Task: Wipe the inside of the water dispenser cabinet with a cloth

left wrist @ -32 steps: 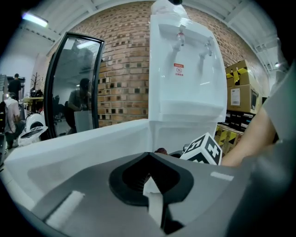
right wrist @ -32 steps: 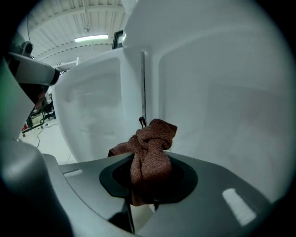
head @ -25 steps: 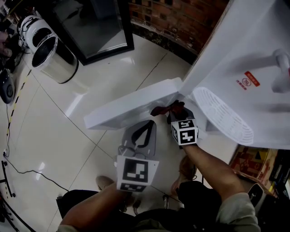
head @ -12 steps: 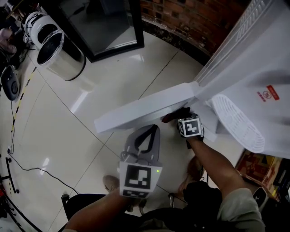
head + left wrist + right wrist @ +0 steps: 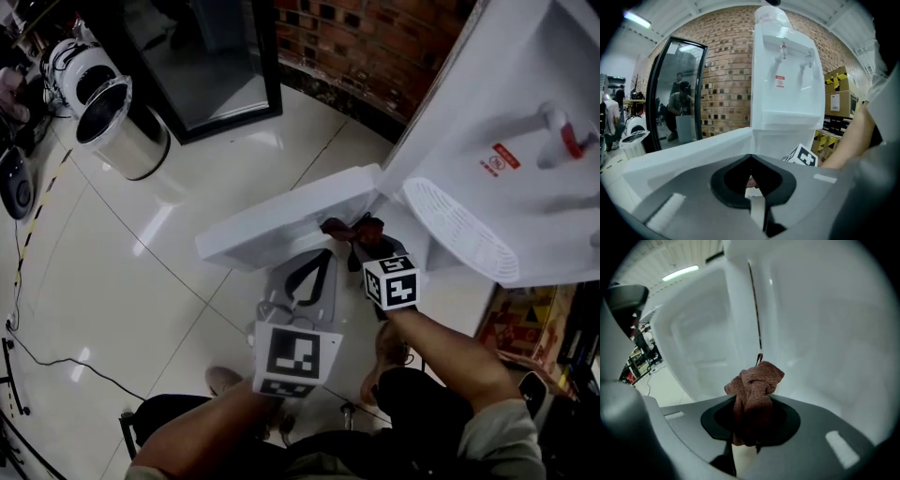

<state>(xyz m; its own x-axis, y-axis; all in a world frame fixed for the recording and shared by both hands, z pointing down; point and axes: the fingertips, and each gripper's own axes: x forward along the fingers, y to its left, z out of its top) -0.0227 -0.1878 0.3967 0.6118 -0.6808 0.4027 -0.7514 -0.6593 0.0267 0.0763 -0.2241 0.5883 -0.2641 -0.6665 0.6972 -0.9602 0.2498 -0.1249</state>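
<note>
**Brown cloth being carried into the open cabinet; the wiping is looking mostly still to do.**

The cloth [image 5: 755,394] is sitting bunched in the right gripper [image 5: 749,439], whose jaws are clamping its lower folds. Its top is reaching toward the hinge seam [image 5: 755,310] at the mouth of the water dispenser cabinet [image 5: 825,333]; whether it is touching the white wall I cannot tell. I am judging the wiping barely begun, with most of the inside still to cover. The left gripper [image 5: 751,178] is hanging with jaws together and nothing between them, below the open door [image 5: 281,220]. Only the right gripper view is showing the cabinet's inner walls. The head view is hiding them behind the door and is showing the drip grille [image 5: 459,230], the red tap [image 5: 570,139] and the tiled floor [image 5: 112,262] instead.
</note>
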